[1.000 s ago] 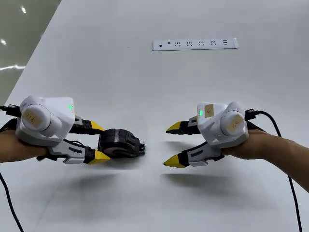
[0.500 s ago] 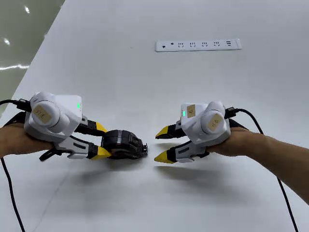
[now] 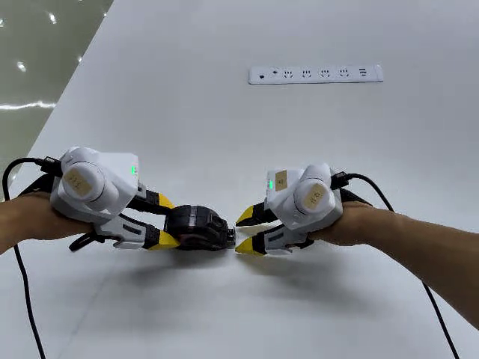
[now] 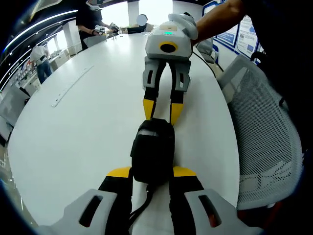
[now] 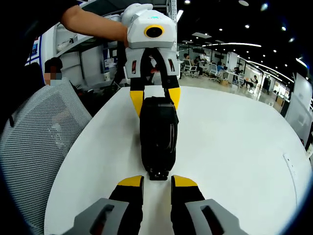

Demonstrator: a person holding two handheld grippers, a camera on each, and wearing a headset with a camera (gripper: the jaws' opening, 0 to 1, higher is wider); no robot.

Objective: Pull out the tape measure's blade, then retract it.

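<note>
A black tape measure (image 3: 198, 226) rests low over the white table, and my left gripper (image 3: 168, 221) is shut on its case from the left. In the left gripper view the case (image 4: 153, 149) sits between the yellow tips of that gripper (image 4: 152, 172). My right gripper (image 3: 241, 232) faces it from the right, open but narrowed. Its tips reach the blade hook (image 5: 157, 174) at the case's front end. In the right gripper view the right gripper (image 5: 157, 182) flanks the hook, and I cannot tell whether it touches. The blade is not drawn out.
A white power strip (image 3: 315, 73) lies far back on the table (image 3: 224, 112). The table's left edge drops to a glossy floor. A mesh chair (image 4: 264, 147) stands beside the table. Cables trail from both grippers.
My right gripper has moved left up to the tape measure's hook end and its jaws have narrowed. The left gripper has shifted slightly right with the case.
</note>
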